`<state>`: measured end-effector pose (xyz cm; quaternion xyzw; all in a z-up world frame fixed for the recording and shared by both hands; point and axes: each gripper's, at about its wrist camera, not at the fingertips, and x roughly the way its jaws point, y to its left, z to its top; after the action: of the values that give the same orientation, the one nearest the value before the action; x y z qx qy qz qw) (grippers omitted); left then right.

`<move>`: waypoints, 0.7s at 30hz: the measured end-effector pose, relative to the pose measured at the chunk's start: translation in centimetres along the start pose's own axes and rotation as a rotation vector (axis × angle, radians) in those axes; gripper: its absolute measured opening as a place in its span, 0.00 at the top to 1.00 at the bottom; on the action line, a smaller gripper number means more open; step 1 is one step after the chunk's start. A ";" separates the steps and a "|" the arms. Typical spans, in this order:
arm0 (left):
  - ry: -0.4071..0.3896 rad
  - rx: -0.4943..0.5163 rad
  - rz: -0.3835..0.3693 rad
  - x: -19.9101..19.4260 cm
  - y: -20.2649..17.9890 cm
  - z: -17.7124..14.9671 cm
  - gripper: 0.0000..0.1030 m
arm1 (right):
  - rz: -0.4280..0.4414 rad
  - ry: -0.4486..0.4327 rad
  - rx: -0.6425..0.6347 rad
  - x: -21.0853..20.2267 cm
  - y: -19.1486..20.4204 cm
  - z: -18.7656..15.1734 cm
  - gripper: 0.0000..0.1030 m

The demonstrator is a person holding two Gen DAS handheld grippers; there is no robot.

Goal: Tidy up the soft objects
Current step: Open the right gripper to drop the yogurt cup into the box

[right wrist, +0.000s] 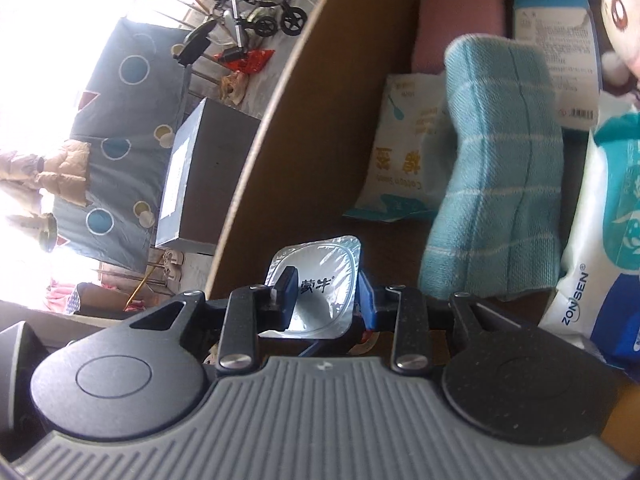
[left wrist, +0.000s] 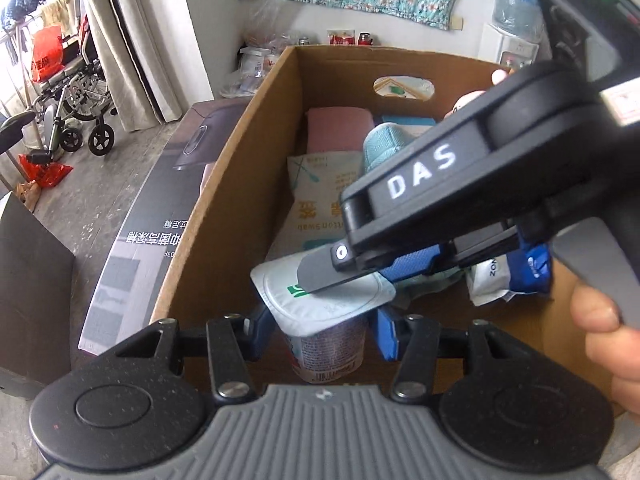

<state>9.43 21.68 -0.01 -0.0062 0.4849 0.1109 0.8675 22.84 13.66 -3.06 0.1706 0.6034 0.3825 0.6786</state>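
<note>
A yogurt cup (left wrist: 324, 332) with a foil lid sits low in the cardboard box (left wrist: 240, 184). My left gripper (left wrist: 320, 336) has its blue fingers on both sides of the cup and is shut on it. My right gripper (left wrist: 360, 268) reaches in from the right, its fingertips over the cup's lid. In the right wrist view the cup (right wrist: 320, 284) lies between the right gripper's fingers (right wrist: 320, 304), which close on its rim. In the box lie a teal towel (right wrist: 500, 176), a pink cloth (right wrist: 456, 28), a cotton swab bag (right wrist: 404, 148), a wipes pack (right wrist: 592, 248) and a plush toy (right wrist: 624, 20).
A long printed carton (left wrist: 160, 216) lies left of the box. A wheelchair (left wrist: 76, 92) stands at the far left on the concrete floor. A water dispenser (left wrist: 516, 40) stands behind the box. A patterned blue sheet (right wrist: 116, 152) hangs outside.
</note>
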 end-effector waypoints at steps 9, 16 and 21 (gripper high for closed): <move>-0.004 0.027 -0.004 0.0 -0.1 -0.4 0.26 | -0.008 0.031 0.055 1.6 -2.4 0.1 0.69; -0.052 0.009 0.005 -1.9 0.1 -0.1 0.23 | -0.027 -0.032 -0.006 -0.5 -1.1 -0.2 0.68; -0.154 0.003 -0.015 -5.0 -0.9 -0.7 0.19 | 0.010 -0.182 -0.089 -6.3 0.4 -2.8 0.64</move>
<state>6.48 19.76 3.73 0.0001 0.4168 0.1039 0.9031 20.24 8.74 0.93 0.1774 0.5205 0.3954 0.7357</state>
